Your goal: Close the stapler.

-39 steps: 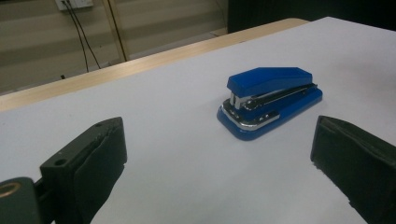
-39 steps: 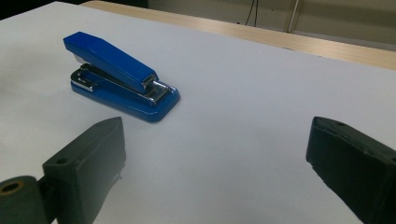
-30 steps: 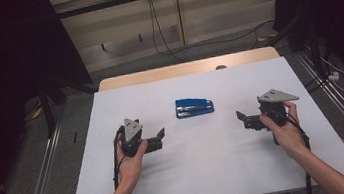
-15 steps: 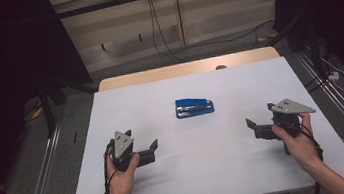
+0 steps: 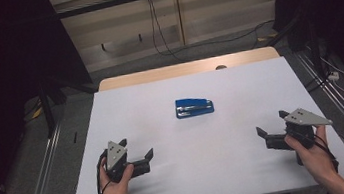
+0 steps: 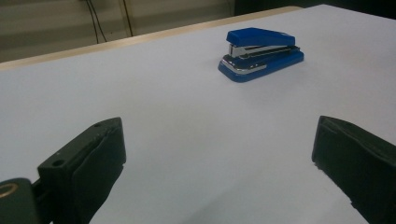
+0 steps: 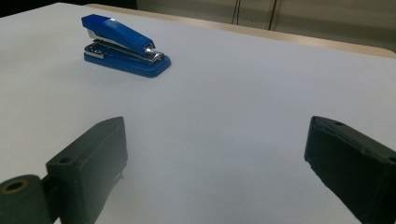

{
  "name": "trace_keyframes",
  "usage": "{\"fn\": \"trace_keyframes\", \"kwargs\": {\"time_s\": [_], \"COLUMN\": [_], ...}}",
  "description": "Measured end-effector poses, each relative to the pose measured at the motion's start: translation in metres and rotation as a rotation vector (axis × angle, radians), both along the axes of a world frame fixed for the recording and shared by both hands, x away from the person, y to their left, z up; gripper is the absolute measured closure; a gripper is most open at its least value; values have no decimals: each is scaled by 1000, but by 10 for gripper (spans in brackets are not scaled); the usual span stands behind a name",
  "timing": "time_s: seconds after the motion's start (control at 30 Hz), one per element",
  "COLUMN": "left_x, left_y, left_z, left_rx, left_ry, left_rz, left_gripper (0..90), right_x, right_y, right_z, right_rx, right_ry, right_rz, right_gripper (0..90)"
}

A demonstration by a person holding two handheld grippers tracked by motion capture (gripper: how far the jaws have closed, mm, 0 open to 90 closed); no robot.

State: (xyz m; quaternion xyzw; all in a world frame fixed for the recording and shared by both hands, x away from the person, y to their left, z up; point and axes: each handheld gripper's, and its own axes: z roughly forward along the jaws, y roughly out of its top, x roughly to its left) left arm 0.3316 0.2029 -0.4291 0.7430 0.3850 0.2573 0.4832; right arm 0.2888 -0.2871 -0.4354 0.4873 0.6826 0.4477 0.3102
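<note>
On the white table (image 5: 230, 170), a blue stapler (image 5: 194, 107) lay flat near the middle. Well to the near left of the stapler sat the left gripper (image 5: 147, 159), jaws wide apart and holding nothing. Well to the near right of the stapler sat the right gripper (image 5: 270, 128), also wide open and empty.

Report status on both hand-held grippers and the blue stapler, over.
Left hand-held gripper open, low on the table, empty. Right hand-held gripper open, empty. Blue stapler closed, lying mid-table, untouched. Path to it clear.
</note>
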Motion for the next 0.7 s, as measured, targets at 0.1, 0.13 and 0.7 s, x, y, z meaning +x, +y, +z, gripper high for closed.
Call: {"fn": "trace_keyframes", "kwargs": {"time_s": [0.1,0.13,0.7], "left_x": [-4,-5,-11], "left_y": [2,3,10], "left_z": [-1,-2,-6], "left_rx": [20,18,8], "left_ry": [9,9,3], "left_rz": [2,-3,35], "left_gripper": [29,29,30], "right_x": [-6,-8,-21], "right_y": [-2,-2,-5], "right_z": [0,-1,-12], "right_rx": [-8,-10,3], "right_ry": [2,4,-31], "right_rz": [-1,0,-29], "right_gripper": [54,52,35]}}
